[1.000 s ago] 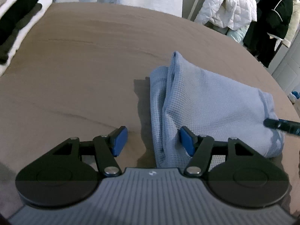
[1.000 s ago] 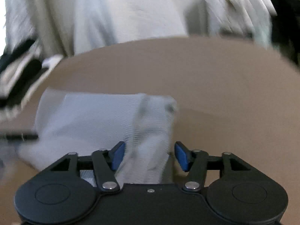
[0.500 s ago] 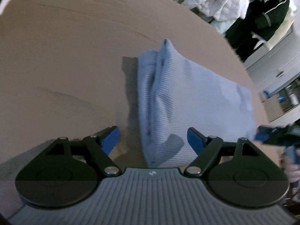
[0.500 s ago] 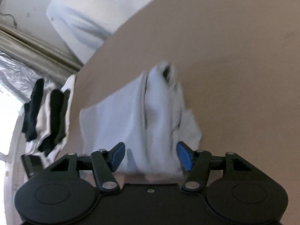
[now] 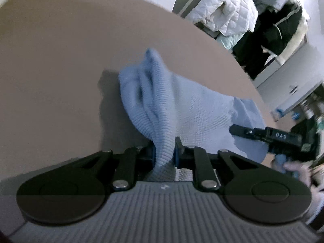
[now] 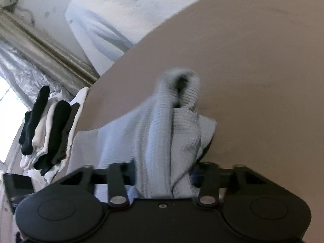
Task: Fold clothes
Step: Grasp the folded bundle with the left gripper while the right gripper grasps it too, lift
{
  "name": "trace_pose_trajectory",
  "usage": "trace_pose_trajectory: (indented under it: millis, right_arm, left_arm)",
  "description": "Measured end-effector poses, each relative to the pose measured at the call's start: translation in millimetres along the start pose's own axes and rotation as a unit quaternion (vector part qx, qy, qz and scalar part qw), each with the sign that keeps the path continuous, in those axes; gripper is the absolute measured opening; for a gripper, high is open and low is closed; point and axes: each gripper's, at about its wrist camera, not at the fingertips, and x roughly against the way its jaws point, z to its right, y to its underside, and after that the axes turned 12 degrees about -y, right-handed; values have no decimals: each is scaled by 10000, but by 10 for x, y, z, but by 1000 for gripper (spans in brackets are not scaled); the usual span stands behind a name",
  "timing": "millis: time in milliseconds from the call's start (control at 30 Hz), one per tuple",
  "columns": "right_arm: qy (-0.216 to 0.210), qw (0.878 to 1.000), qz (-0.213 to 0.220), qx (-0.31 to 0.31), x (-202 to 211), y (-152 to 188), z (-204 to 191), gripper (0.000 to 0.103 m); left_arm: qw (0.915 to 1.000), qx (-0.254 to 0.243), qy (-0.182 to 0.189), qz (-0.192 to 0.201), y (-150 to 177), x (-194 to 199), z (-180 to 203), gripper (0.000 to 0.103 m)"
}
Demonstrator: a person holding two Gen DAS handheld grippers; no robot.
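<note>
Pale blue waffle-knit garment (image 5: 194,109), part-folded, lies on the round brown table (image 5: 60,60). The left gripper (image 5: 164,154) is closing, pinching one bunched end; the right gripper (image 6: 162,174) closes around the other, seemingly to lift both ends together for another fold.

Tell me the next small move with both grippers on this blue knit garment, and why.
Probably lift both ends together. The left gripper is closing with its pads pinching a bunched ribbed edge of the blue knit garment; the right gripper is closing around the other end, while the middle lies on the brown table.
</note>
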Motion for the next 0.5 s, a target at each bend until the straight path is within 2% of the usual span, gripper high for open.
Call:
trace_pose_trajectory:
  millis: [100, 167, 367, 500]
  right_arm:
    - [105, 9960, -63, 887, 38, -94, -366, 40]
    - [2, 9924, -40, 1227, 110, -152, -569, 39]
    - [-272, 9803, -80, 1957, 174, -169, -1102, 39]
    - [-558, 9731, -233, 2223, 68, -101, -1363, 39]
  left_arm:
    - [9987, -323, -271, 276, -62, 261, 156, 15]
    - [9975, -394, -447, 388, -104, 422, 198, 15]
    - [9938, 155, -822, 732, -100, 994, 9, 15]
    - [9879, 317, -1185, 952, 94, 1385, -152, 15]
